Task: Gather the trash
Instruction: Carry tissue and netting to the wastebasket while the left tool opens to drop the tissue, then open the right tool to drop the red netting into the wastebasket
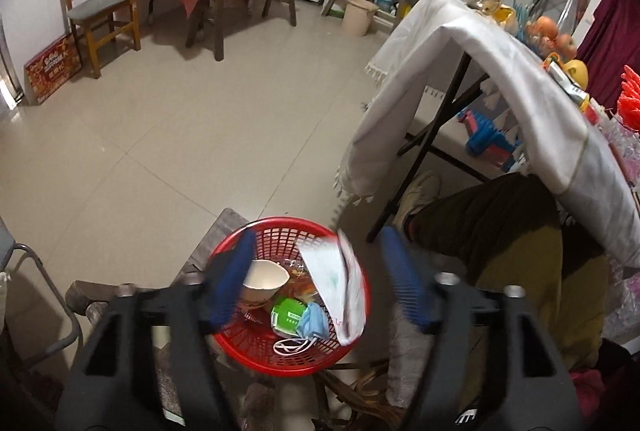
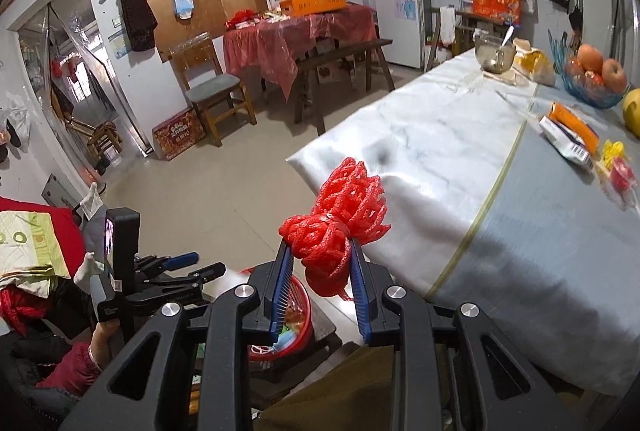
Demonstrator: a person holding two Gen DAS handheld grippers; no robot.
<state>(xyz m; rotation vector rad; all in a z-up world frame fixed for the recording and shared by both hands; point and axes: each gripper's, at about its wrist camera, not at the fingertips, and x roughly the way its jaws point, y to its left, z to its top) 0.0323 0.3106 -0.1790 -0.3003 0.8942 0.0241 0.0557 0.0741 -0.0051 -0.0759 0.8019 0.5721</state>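
A red plastic basket point(image 1: 256, 351) sits on a low stool below me, holding a paper cup point(image 1: 264, 277), a green packet point(image 1: 287, 315), a blue face mask point(image 1: 314, 323) and a white wrapper point(image 1: 340, 283). My left gripper point(image 1: 316, 279) hangs open and empty over the basket. My right gripper point(image 2: 322, 259) is shut on a bundle of red foam fruit net point(image 2: 340, 215), held beside the table's near edge, above the basket point(image 2: 302, 307). The left gripper point(image 2: 188, 267) shows at the lower left of the right wrist view.
The white-clothed table point(image 2: 460, 151) carries a snack packet point(image 2: 568, 139), yellow and red wrappers point(image 2: 618, 167), a blue fruit bowl point(image 2: 592, 87) and a glass bowl point(image 2: 494, 55). A person's leg point(image 1: 480, 219) stands right of the basket. Chair and red-covered table stand behind.
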